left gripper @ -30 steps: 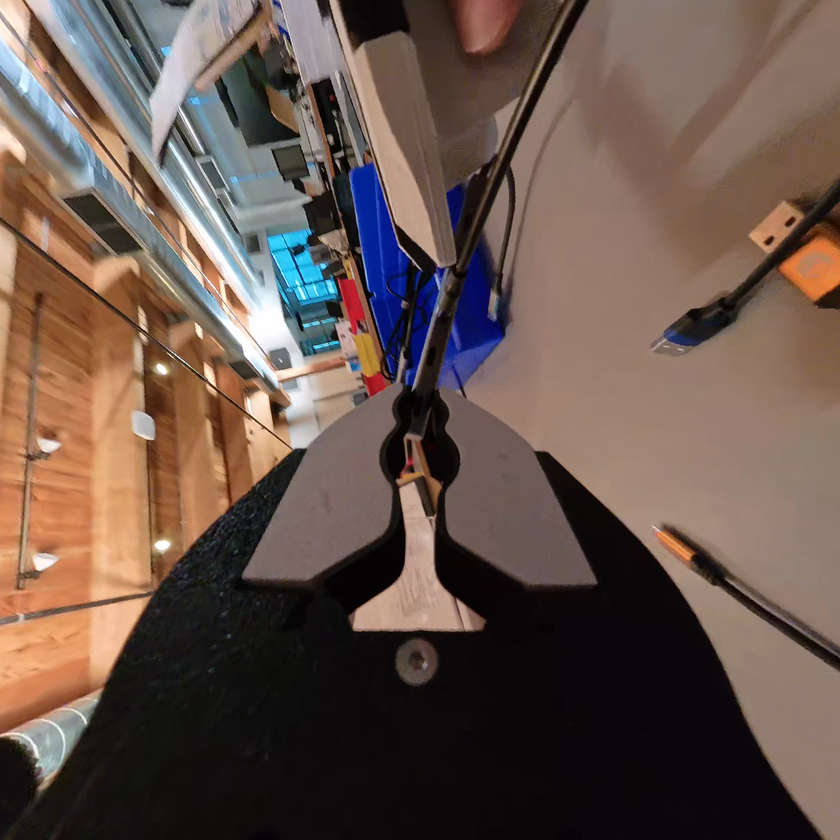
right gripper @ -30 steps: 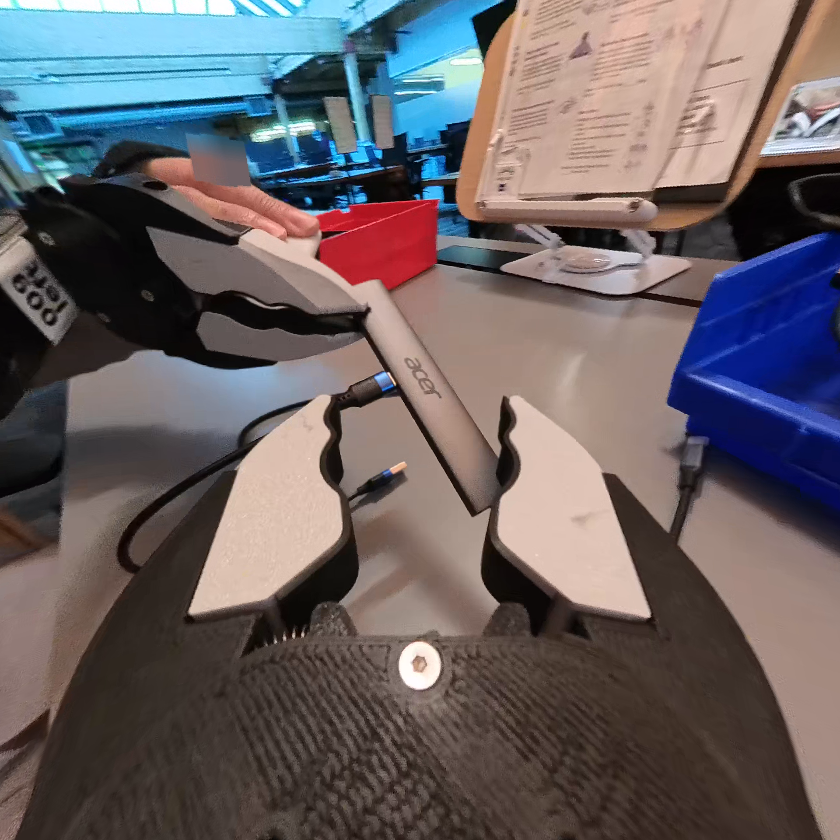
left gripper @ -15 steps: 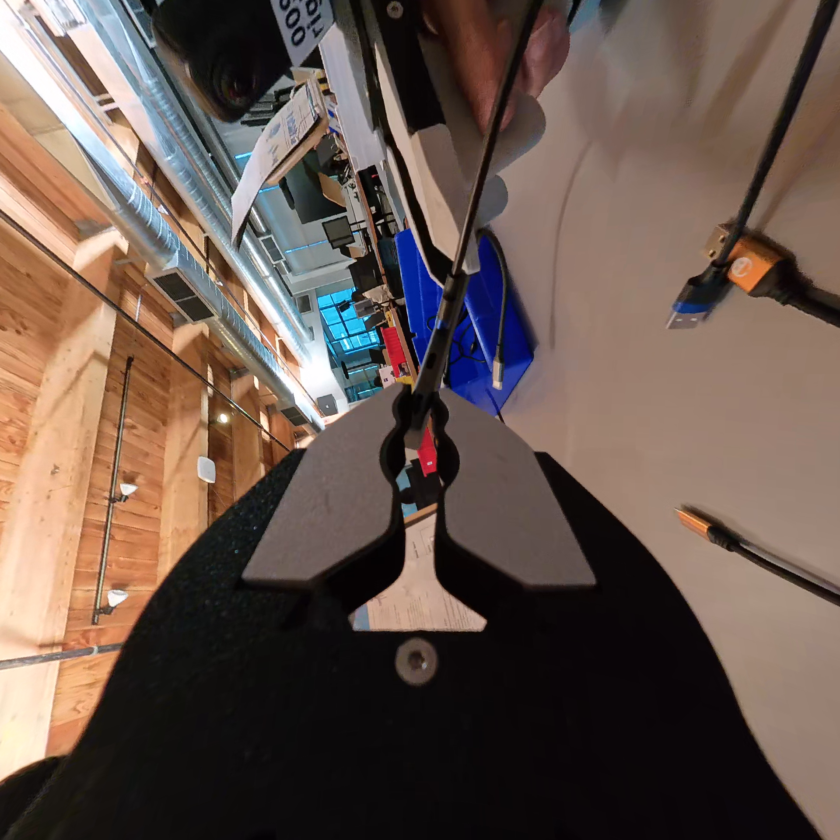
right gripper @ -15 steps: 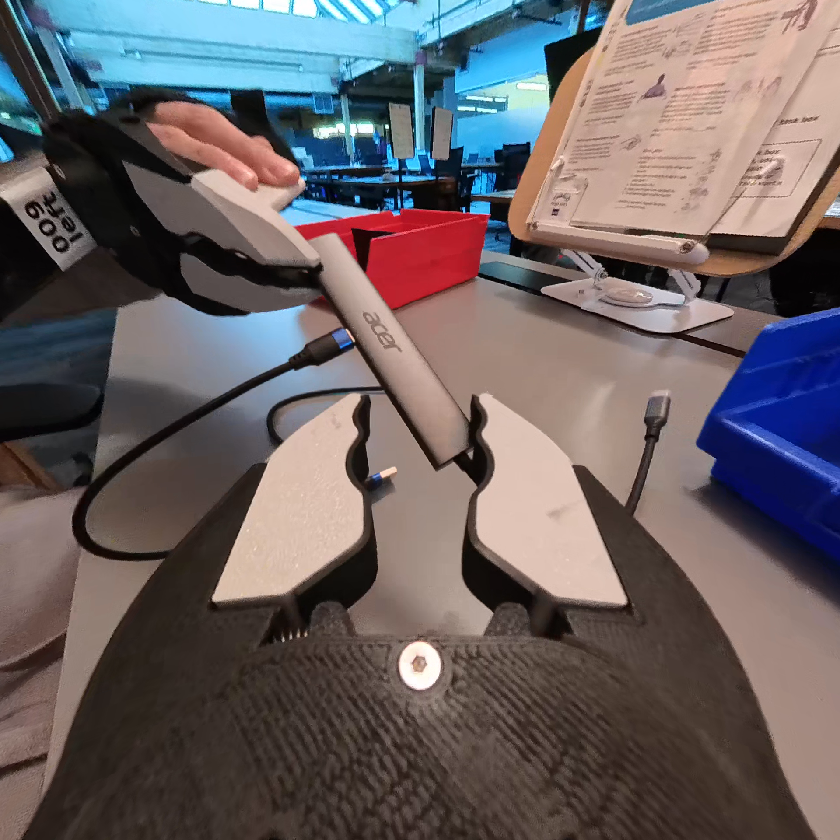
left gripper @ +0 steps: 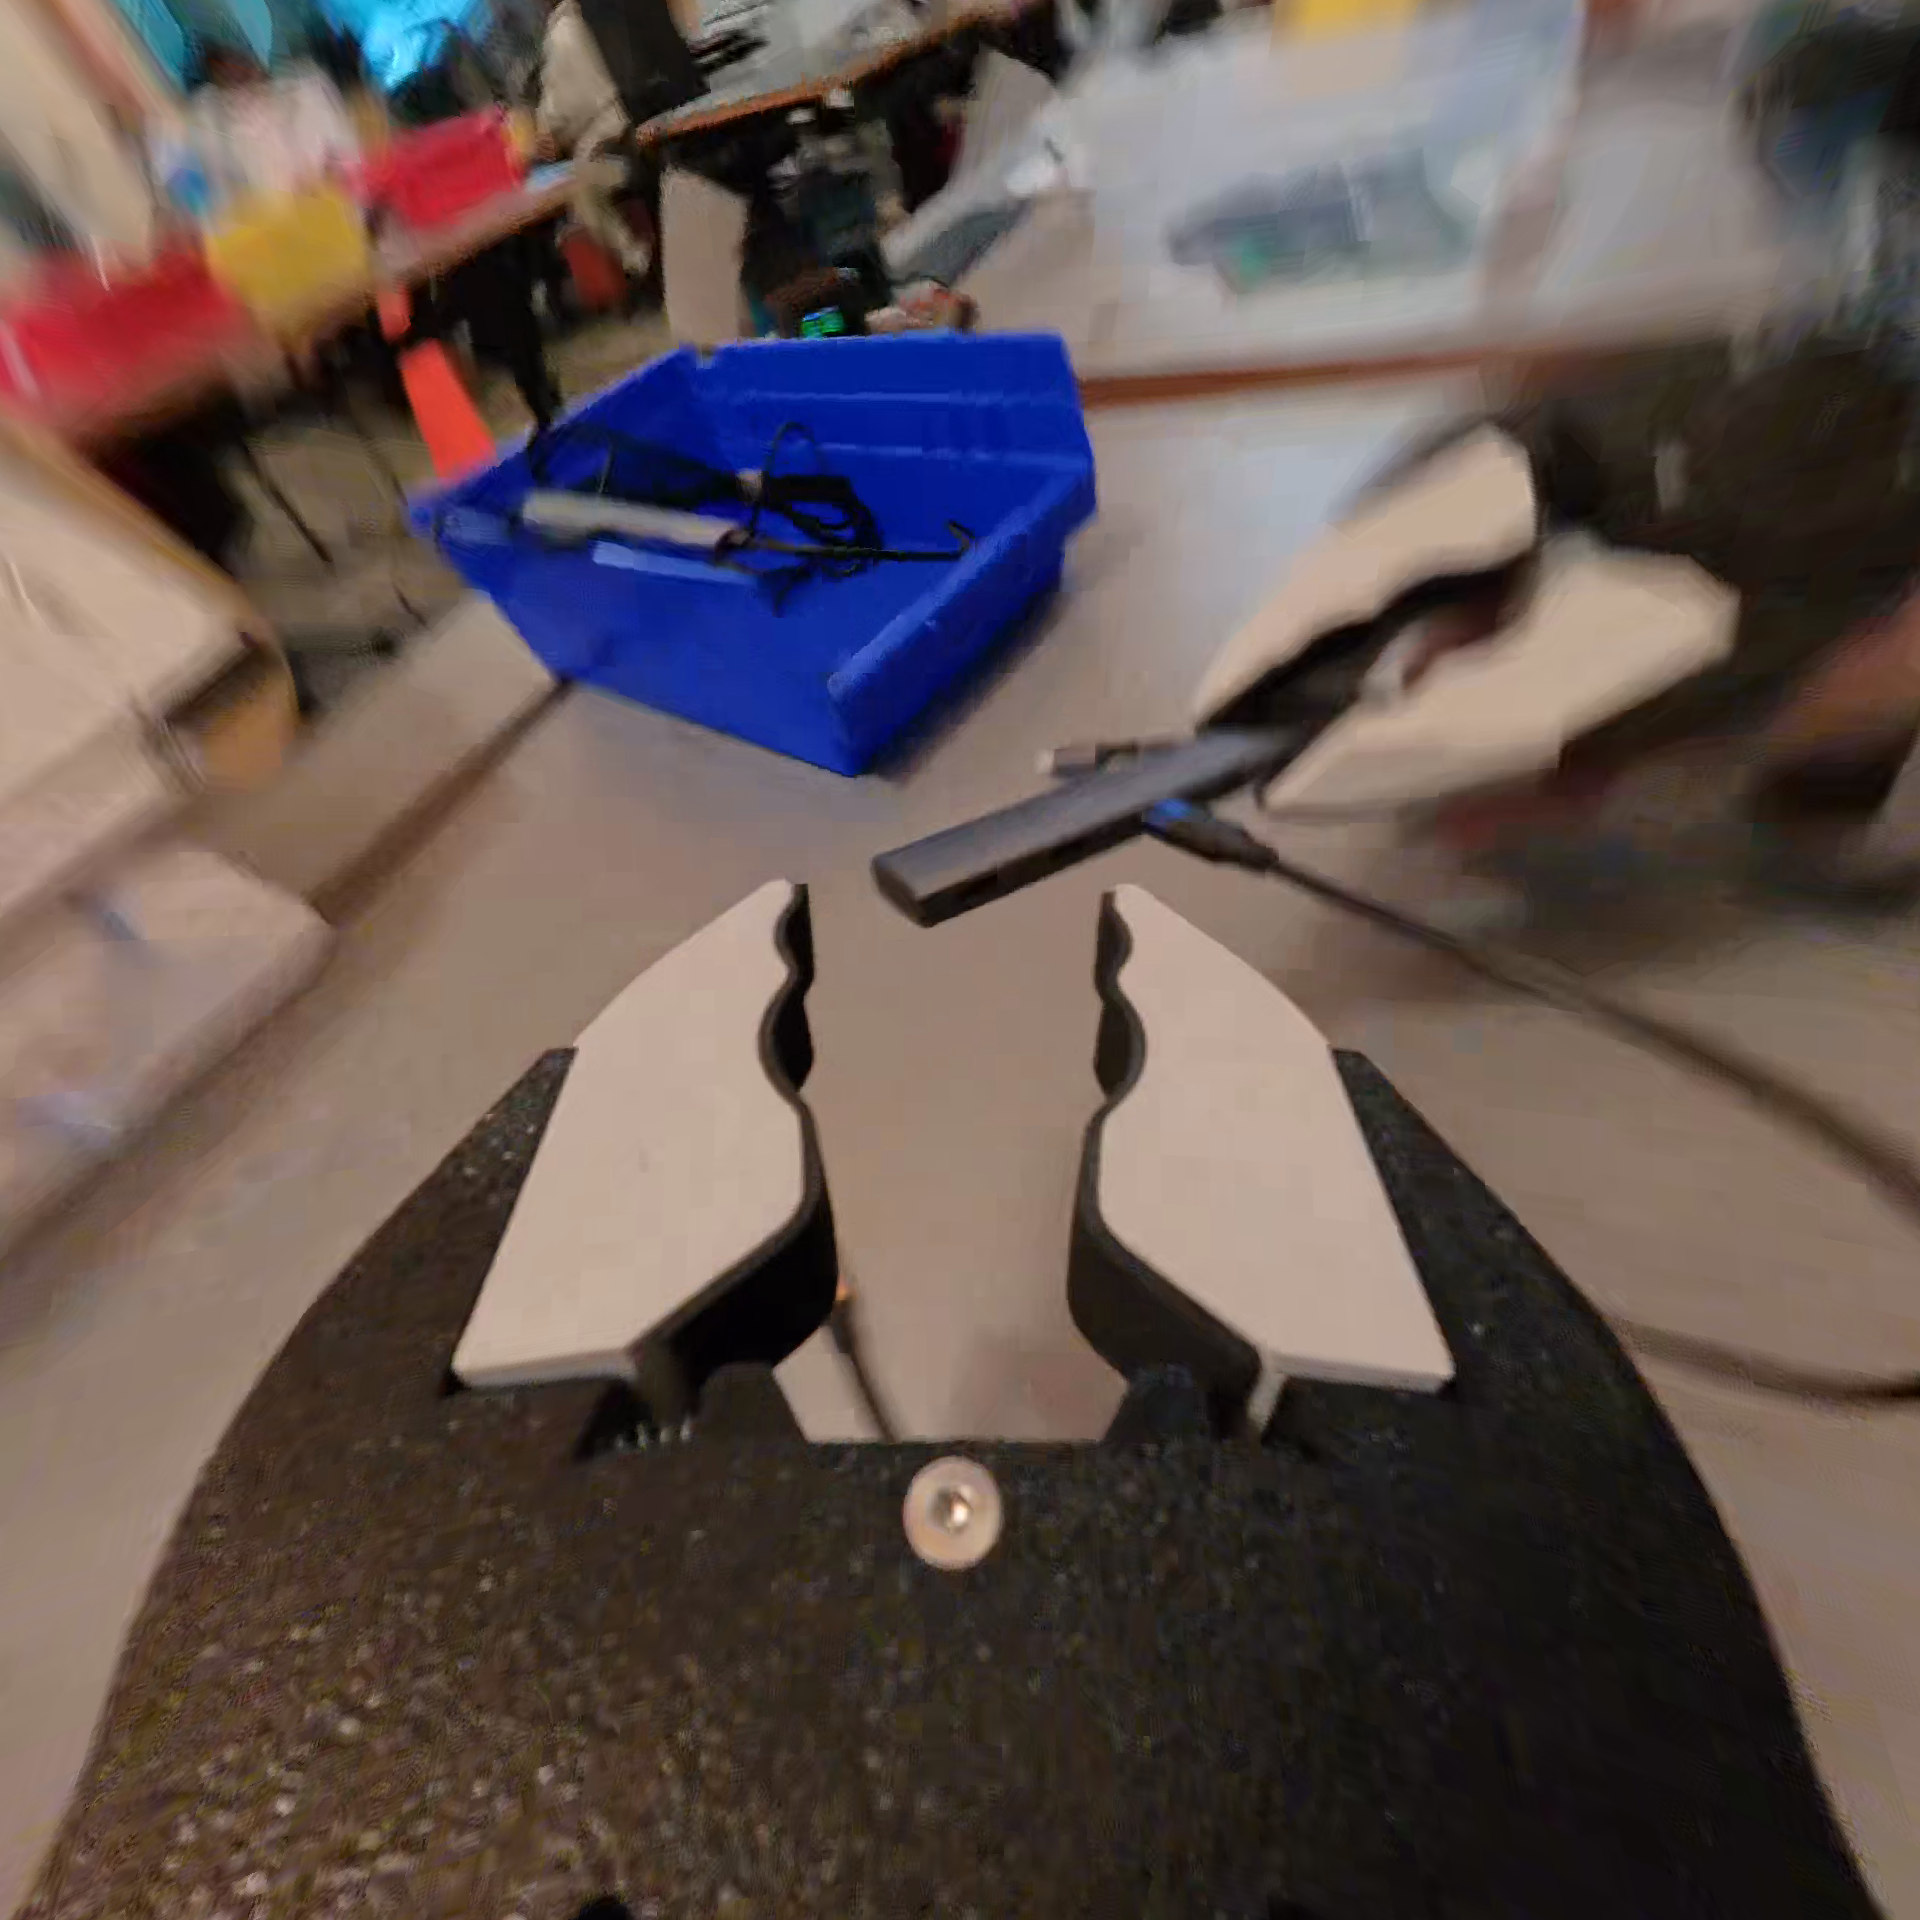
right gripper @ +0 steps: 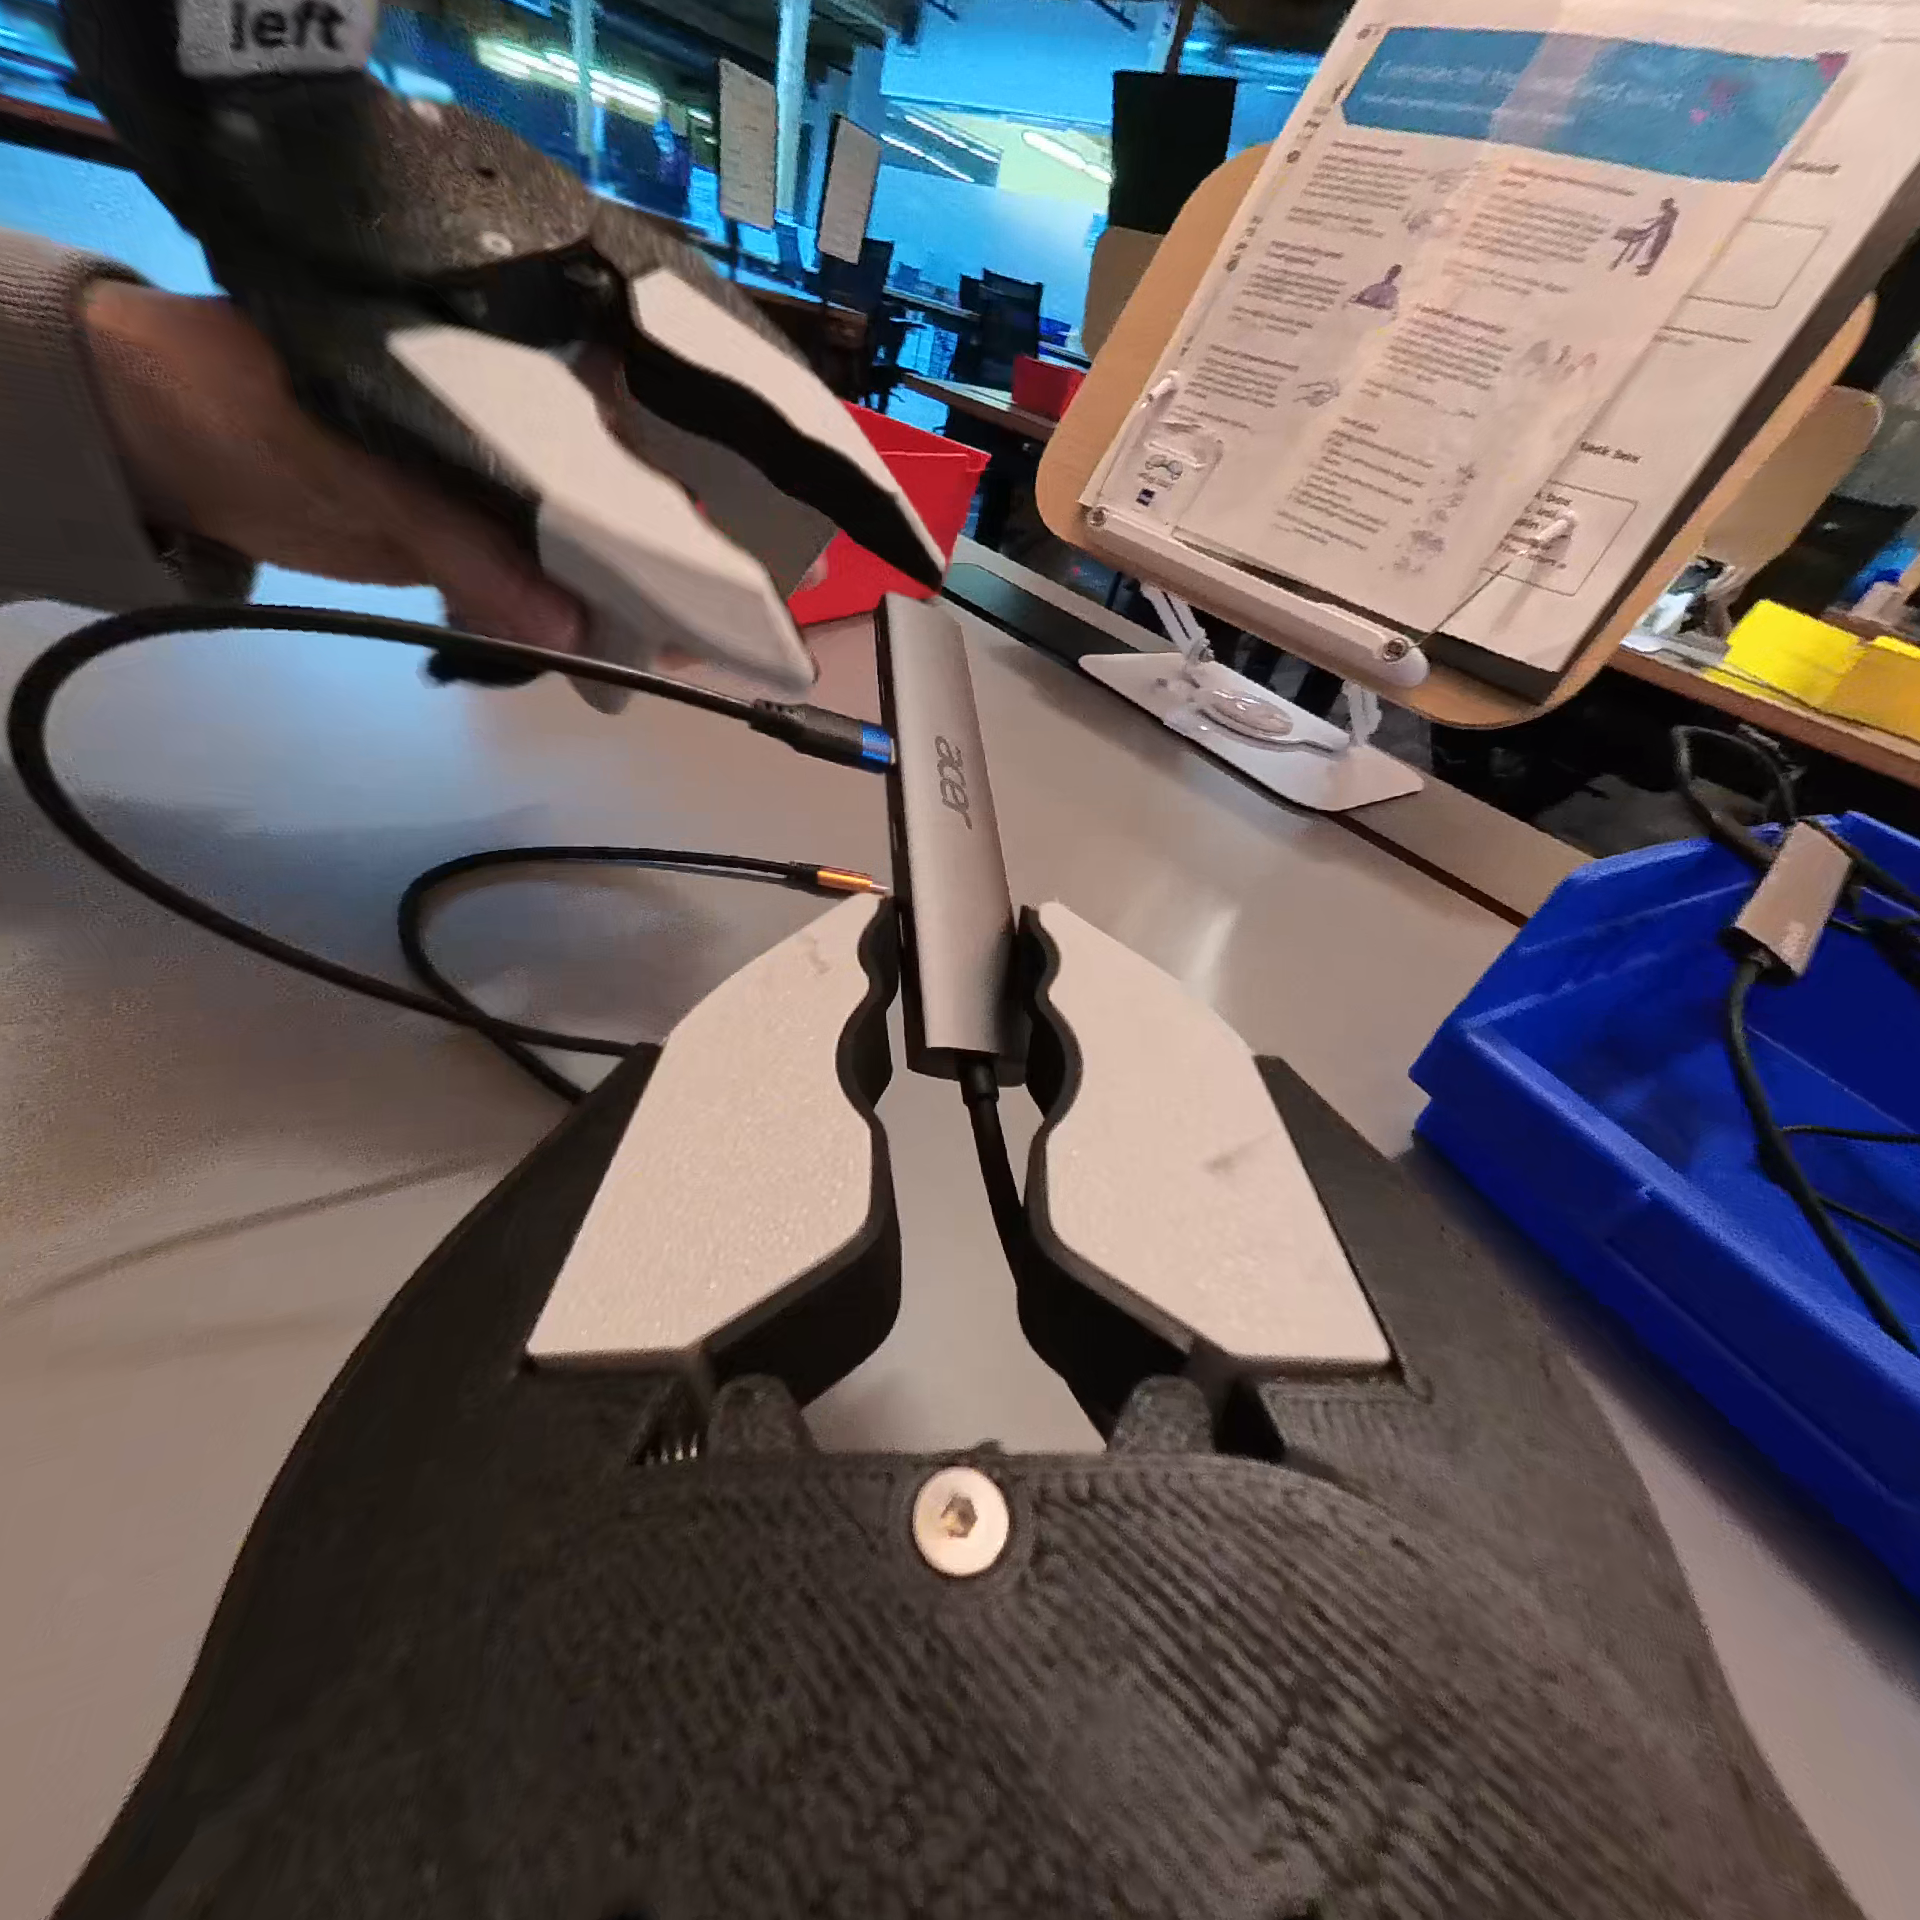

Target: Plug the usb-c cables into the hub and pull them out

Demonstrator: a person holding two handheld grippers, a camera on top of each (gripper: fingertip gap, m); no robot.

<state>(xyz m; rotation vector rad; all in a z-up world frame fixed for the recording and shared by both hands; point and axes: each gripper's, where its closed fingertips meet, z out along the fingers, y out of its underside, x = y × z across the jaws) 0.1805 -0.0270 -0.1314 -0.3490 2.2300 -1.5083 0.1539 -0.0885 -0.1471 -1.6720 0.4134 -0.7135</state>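
Observation:
A grey usb hub (right gripper: 951, 831) sticks out from my right gripper (right gripper: 951, 935), which is shut on its near end, where the hub's own black cord comes out. A black cable with a blue-ringed plug (right gripper: 831, 732) sits in the hub's left side. A second cable with an orange plug (right gripper: 842, 881) lies loose on the table. My left gripper (right gripper: 862, 623) hovers open just beyond the hub's far end. In the left wrist view my left gripper (left gripper: 951, 914) is open and empty, with the hub (left gripper: 1070, 821) and the plugged cable (left gripper: 1205, 826) just ahead, and my right gripper (left gripper: 1455, 623) holds the hub.
A blue bin (right gripper: 1662, 1091) with another hub and cords stands at the right; it also shows in the left wrist view (left gripper: 935, 644). A document stand (right gripper: 1455, 364) and a red bin (right gripper: 894, 488) stand at the back of the grey table (right gripper: 1195, 935).
My left gripper opened and let go of the hub's far end, then swung round. My right gripper closed on the hub's near end and now holds it alone.

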